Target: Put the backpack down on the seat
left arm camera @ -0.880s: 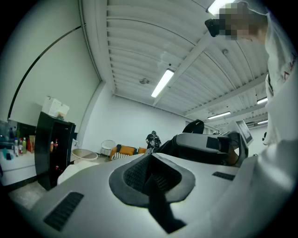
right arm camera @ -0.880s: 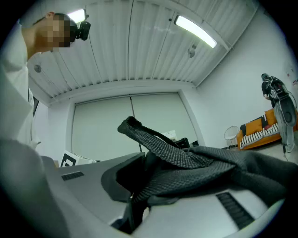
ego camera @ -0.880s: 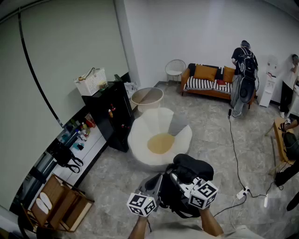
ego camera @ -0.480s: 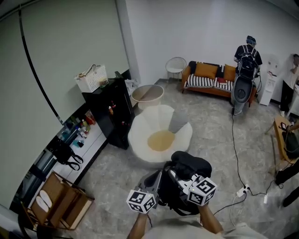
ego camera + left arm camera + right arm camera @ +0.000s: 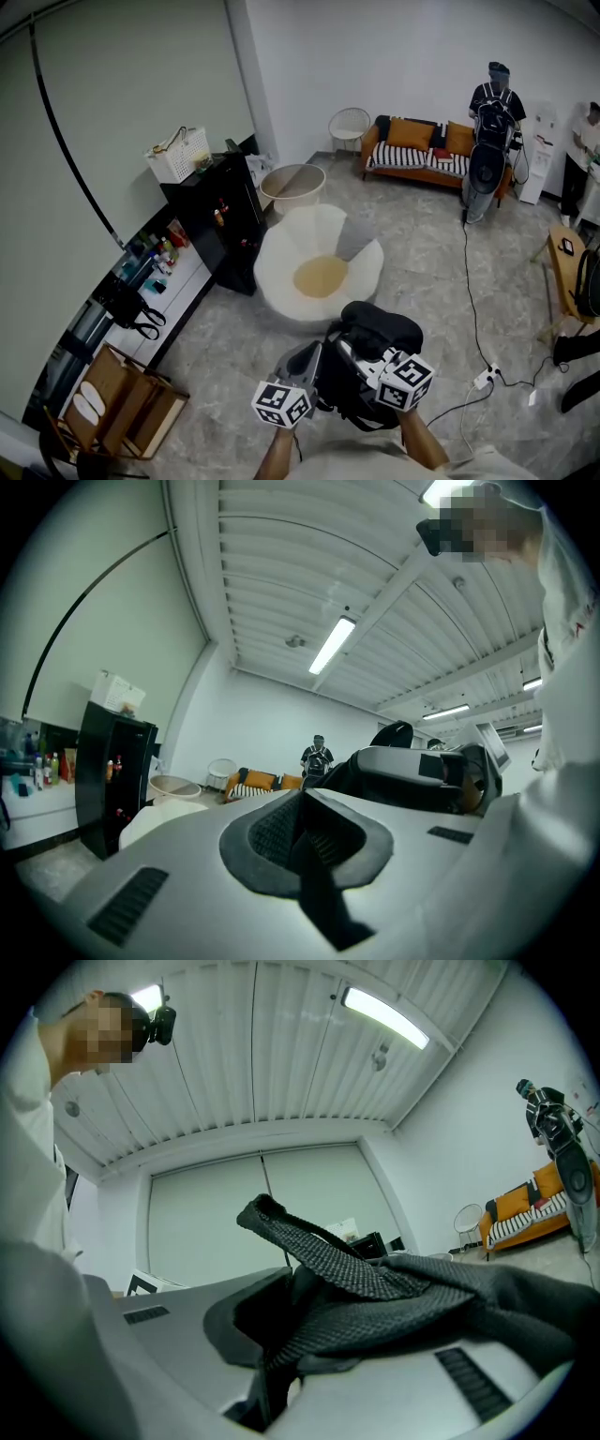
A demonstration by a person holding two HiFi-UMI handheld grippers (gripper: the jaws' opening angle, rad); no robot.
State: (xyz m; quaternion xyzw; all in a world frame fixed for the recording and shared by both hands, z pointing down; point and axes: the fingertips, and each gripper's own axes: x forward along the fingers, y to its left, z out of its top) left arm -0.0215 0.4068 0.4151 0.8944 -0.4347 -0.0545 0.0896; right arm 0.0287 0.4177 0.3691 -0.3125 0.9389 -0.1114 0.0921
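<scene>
The right gripper (image 5: 291, 1297) is biting down on a woven black strap (image 5: 349, 1271), the jaws pinching the webbing right where it is looping up and over the pads. That strap is running out to the backpack (image 5: 377, 330), which is hanging in the air just ahead of both grippers, well clear of any seat.

The left gripper (image 5: 305, 832) is showing its jaws pressed together. A thin dark strip is sitting in the seam between them, but whether that is strap I cannot tell. It is riding just beside the right gripper, on the bag's near left side.

Straight ahead of the grippers, beyond the bag, the white chair (image 5: 279, 267) is waiting with its tan cushion (image 5: 321, 277) lying bare. Off to the left gripper's left a black cabinet (image 5: 214, 220) is standing against the wall. Far ahead of the right gripper, a person (image 5: 493, 108) is standing near an orange sofa (image 5: 417, 142).
</scene>
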